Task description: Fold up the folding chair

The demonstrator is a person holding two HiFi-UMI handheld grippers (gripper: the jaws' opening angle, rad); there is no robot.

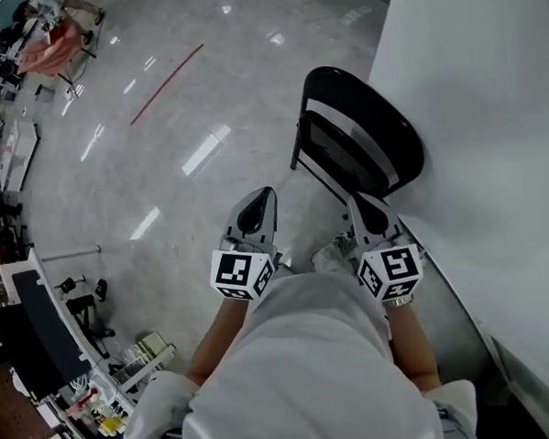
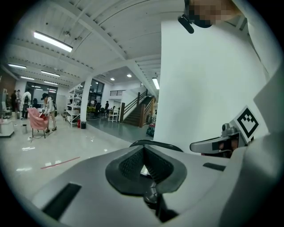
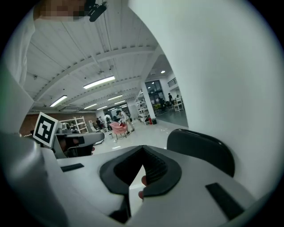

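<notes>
The black chair [image 1: 357,132] stands on the pale floor [image 1: 162,183], its right side against a white wall [image 1: 475,112]. From the head view its seat seems to lie flat in the frame, but the steep angle leaves that unsure.

A person in white [image 1: 310,368] stands just short of the chair and holds both tools out toward it. The left tongs [image 1: 261,196] hang to the left of the chair, over bare floor, apart from it. The right tongs [image 1: 359,200] point at the chair's lower part, near it; whether they touch it cannot be told.

In the left gripper view the left tongs [image 2: 144,165] are closed with nothing between them. The chair's curved top [image 2: 155,144] shows just past them, and the right tool is off to the right. In the right gripper view the right tongs [image 3: 142,170] are also closed and empty, with the chair's back [image 3: 202,150] just to their right, before the wall.

Far beyond the chair a red line [image 1: 166,85] lies on the floor. Left of the person, well away from the chair, stands a cluttered surface [image 1: 41,327].
</notes>
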